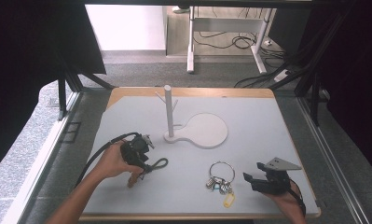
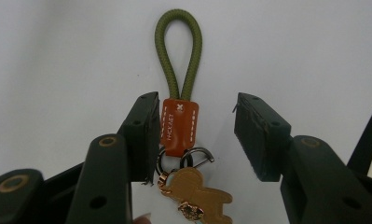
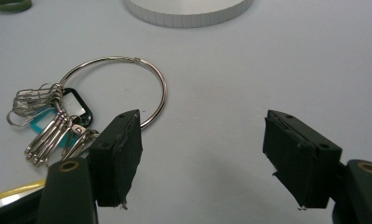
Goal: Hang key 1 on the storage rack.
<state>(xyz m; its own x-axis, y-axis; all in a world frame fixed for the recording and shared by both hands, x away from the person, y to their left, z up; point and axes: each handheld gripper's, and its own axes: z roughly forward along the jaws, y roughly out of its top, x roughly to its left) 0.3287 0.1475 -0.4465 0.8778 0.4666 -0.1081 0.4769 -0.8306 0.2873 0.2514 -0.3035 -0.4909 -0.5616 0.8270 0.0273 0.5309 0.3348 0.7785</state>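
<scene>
Table: pale grey top [image 1: 258, 126] with a wooden rim, grey carpet and cables beyond its far edge.
High view, stand: a white peg stand [image 1: 168, 112] on a round white base [image 1: 204, 130] sits near the middle of the table, toward the far edge.
High view, left gripper: the left gripper [image 1: 141, 156] is held near the left edge, tilted down over a green cord key fob [image 1: 156, 164] that lies on the table.
High view, right gripper: the right gripper [image 1: 253, 175] is near the front right corner, just beside a large key ring [image 1: 222, 176] with keys and a yellow tag [image 1: 229, 200].
Left gripper view: jaws released, standing apart either side of the fob's orange leather tab [image 2: 179, 125]; the green loop [image 2: 179, 51] points away and a gold charm [image 2: 197, 193] lies nearest; the left jaw is just beside the tab, contact unclear.
Right gripper view: jaws released and wide apart over bare table; the key ring [image 3: 123, 88] lies beside the left jaw, its keys [image 3: 53, 133] bunched farther left.
</scene>
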